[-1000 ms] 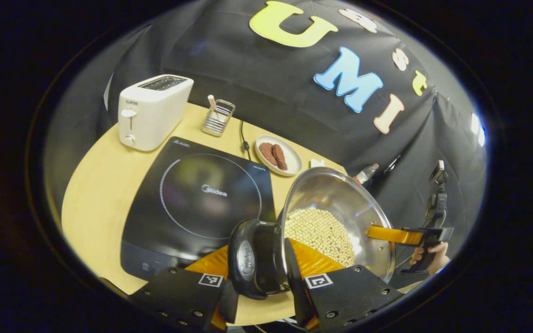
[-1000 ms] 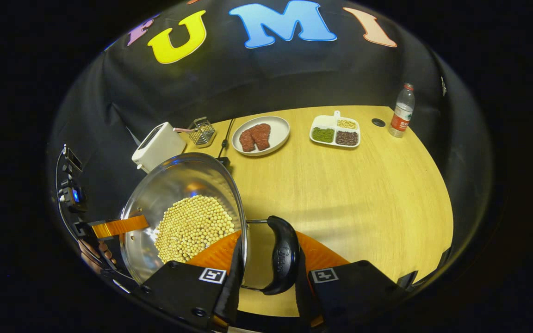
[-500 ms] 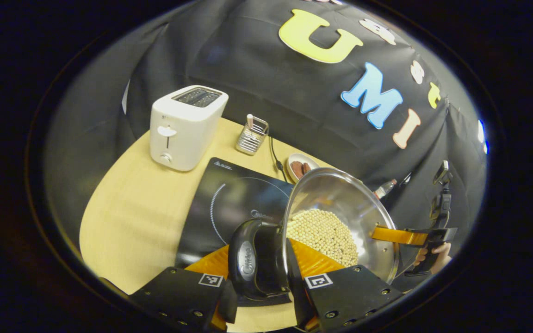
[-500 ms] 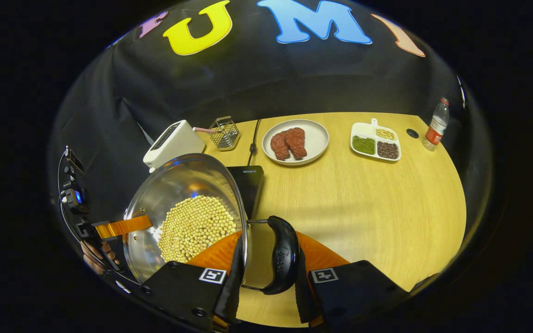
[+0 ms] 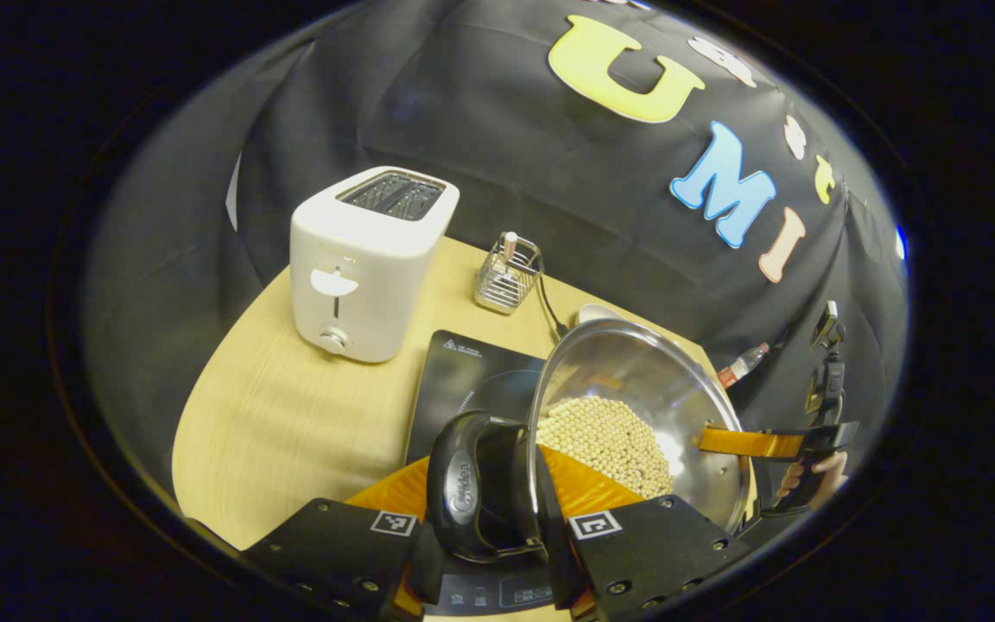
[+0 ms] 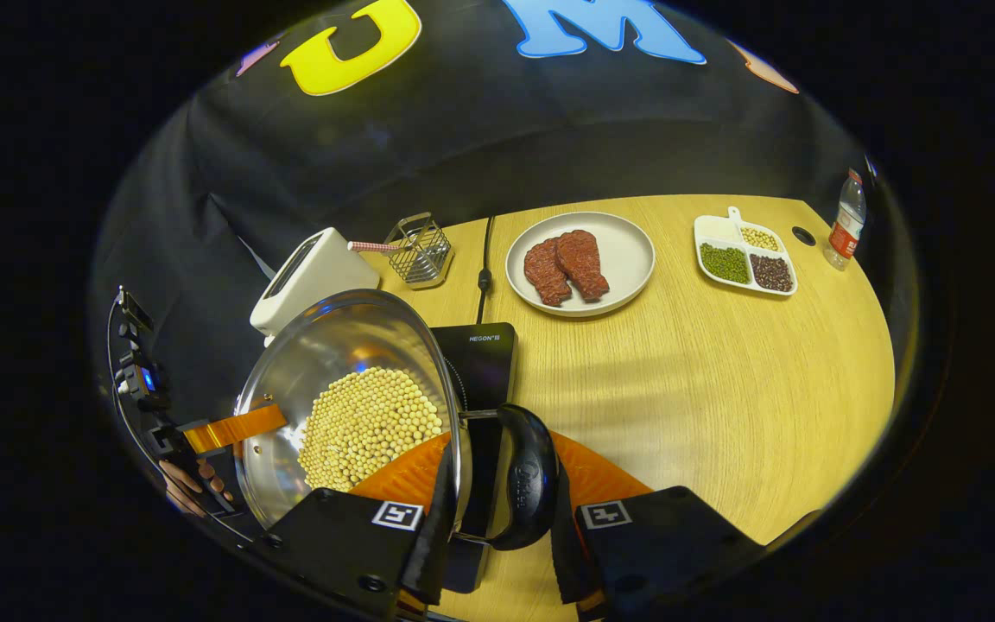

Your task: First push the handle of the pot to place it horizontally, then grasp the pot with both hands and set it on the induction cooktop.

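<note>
Our left tongs (image 5: 497,553) were clamped on one black handle (image 5: 467,497) of the pot (image 5: 636,406), our right tongs (image 6: 497,553) on the other (image 6: 528,488); the bean-filled pot hung above the induction cooktop (image 5: 472,380), toaster (image 5: 368,259) beyond on the table (image 6: 705,371)

Left gripper (image 5: 484,553) clamped, both fingers pressing on one pot handle (image 5: 472,497). Right gripper (image 6: 497,553) clamped the same way on the opposite handle (image 6: 530,488). A hand (image 5: 813,479) holds the right gripper's grip at far right of left gripper view.
</note>
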A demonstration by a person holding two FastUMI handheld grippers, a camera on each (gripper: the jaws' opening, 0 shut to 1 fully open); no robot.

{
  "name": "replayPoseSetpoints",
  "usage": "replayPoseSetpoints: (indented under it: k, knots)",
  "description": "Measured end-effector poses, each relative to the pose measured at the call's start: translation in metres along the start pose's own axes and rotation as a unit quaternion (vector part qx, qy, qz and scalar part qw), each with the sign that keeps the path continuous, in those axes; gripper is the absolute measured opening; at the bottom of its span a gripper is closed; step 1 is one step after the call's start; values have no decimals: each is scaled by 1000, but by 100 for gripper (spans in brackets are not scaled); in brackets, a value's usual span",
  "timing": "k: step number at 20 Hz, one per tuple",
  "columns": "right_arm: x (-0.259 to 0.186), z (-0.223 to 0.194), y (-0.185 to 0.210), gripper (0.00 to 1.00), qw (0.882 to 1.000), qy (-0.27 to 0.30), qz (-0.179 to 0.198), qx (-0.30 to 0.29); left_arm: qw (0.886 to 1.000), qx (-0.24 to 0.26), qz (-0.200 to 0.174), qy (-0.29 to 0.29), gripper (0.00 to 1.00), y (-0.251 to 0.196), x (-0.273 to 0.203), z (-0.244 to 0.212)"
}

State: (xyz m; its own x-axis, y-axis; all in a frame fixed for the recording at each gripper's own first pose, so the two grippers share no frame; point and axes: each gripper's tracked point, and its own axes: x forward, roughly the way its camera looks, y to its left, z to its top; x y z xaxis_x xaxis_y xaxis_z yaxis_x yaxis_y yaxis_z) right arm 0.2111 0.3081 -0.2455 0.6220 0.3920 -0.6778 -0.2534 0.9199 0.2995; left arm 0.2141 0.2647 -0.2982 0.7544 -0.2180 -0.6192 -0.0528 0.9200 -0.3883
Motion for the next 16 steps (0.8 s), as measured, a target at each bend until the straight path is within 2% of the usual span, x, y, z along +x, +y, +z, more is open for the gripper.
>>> replayPoseSetpoints:
  k: [1, 2, 3, 6, 7, 9, 11, 12, 13, 15, 16]
  knots:
    - [7, 2, 2, 48, 1000, 1, 0, 4, 1000, 0, 1, 0, 49, 5, 5, 2]
    - [12, 3, 4, 52, 1000, 4, 0, 8, 1000, -1, 2, 2, 49, 9, 9, 2]
    - [15, 2, 5, 48, 1000, 6, 0, 12, 1000, -3, 4, 3, 49, 14, 14, 5]
    - [30, 6, 8, 48, 1000, 10, 0, 16, 1000, -6, 8, 10, 49, 23, 22, 6]
    - [35, 5, 8, 52, 1000, 13, -1, 19, 1000, -6, 10, 13, 49, 26, 24, 6]
    - [41, 1, 8, 48, 1000, 20, -2, 24, 1000, -7, 13, 19, 49, 31, 28, 3]
    - [48, -2, 8, 52, 999, 27, -3, 24, 1000, -8, 15, 27, 49, 35, 30, 0]
    - [52, -2, 7, 48, 999, 26, -2, 23, 1000, -7, 14, 25, 49, 38, 31, 1]
    - [54, -1, 9, 48, 999, 23, 3, 25, 1000, 0, 16, 20, 53, 39, 35, 5]
    - [55, 2, 7, 48, 999, 20, 7, 25, 1000, -8, 17, 20, 49, 38, 33, 4]
    - [55, 2, 7, 48, 999, 20, 9, 25, 1000, -14, 15, 17, 53, 39, 32, 4]
